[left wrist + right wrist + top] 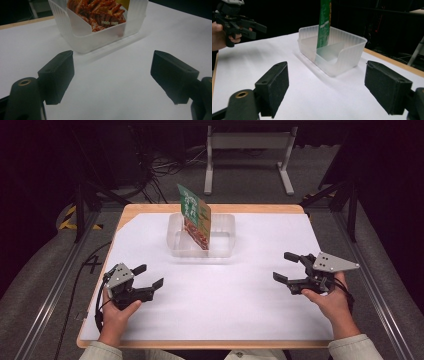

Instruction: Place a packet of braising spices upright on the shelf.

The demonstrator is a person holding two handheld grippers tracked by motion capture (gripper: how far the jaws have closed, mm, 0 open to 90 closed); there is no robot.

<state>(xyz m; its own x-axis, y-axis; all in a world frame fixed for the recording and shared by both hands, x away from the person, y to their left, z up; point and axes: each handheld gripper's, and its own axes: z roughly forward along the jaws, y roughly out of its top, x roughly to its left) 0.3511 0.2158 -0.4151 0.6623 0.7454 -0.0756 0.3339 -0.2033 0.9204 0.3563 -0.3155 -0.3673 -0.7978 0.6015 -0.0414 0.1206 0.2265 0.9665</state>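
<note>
Green snack pkt point(195, 216) upright in clear bin point(225, 251), long axis vertical, leaning left

packet point(195, 217): green with white print at the top, red-orange food picture below
tub point(176, 231): frosted, see-through white
sheet point(225, 290): plain white
table point(150, 208): pale wood edge
left gripper point(151, 276): black, grey plate
right gripper point(284, 266): black, grey plate
sleeves point(352, 349): pale, perhaps beige
floor point(30, 280): grey

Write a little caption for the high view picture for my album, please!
Two open hand-held grippers, left and right, wait near a clear bin holding a standing snack packet.
</note>
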